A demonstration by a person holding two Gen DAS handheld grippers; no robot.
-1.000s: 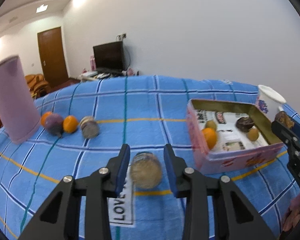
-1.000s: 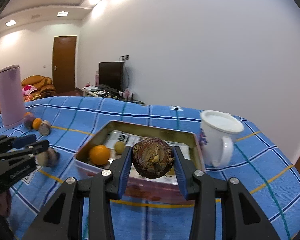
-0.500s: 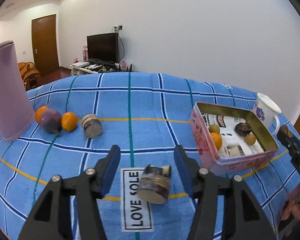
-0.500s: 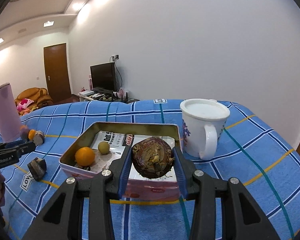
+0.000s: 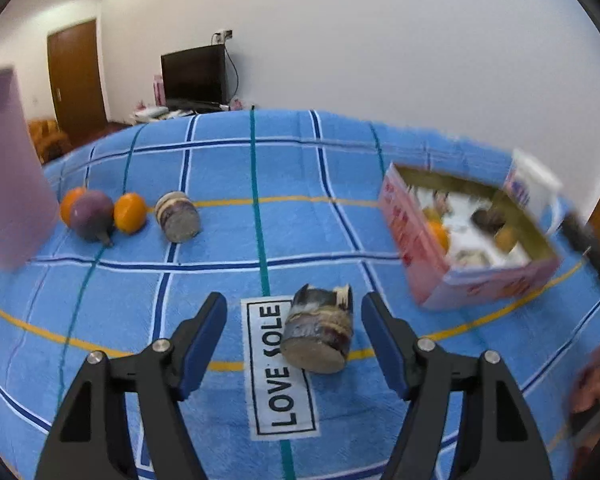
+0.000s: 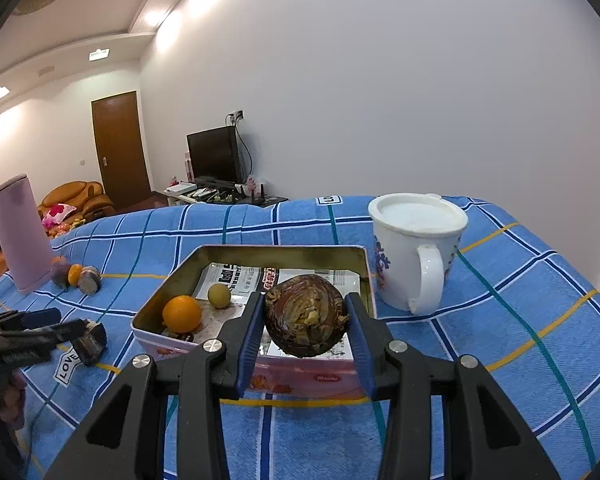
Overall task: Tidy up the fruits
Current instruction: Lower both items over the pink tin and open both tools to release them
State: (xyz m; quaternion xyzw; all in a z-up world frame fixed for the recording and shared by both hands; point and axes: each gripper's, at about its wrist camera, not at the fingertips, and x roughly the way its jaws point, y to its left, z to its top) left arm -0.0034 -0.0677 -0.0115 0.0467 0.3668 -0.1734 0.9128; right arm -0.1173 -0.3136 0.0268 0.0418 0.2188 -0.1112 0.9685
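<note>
A brown cut taro piece [image 5: 320, 330] lies on the blue checked cloth between the fingers of my left gripper [image 5: 294, 330], whose jaws are opening; neither pad touches it. Two oranges [image 5: 130, 212], a purple fruit [image 5: 91, 215] and another taro piece [image 5: 179, 217] lie at the far left. My right gripper [image 6: 306, 326] is shut on a round brown scaly fruit [image 6: 305, 314], held over the near edge of the pink tin box [image 6: 260, 368]. The tin holds an orange [image 6: 181, 313] and a small yellow fruit [image 6: 219, 295].
A white lidded mug [image 6: 416, 252] stands right of the tin. A tall lilac cylinder [image 5: 10, 176] stands at the far left beside the fruits. A "LOVE SOLE" label [image 5: 278, 368] is sewn on the cloth. A hand [image 5: 596, 380] shows at the right edge.
My left gripper has opened and let go of the taro piece, which now lies on the cloth. The right gripper shifted toward the tin, still gripping the brown fruit.
</note>
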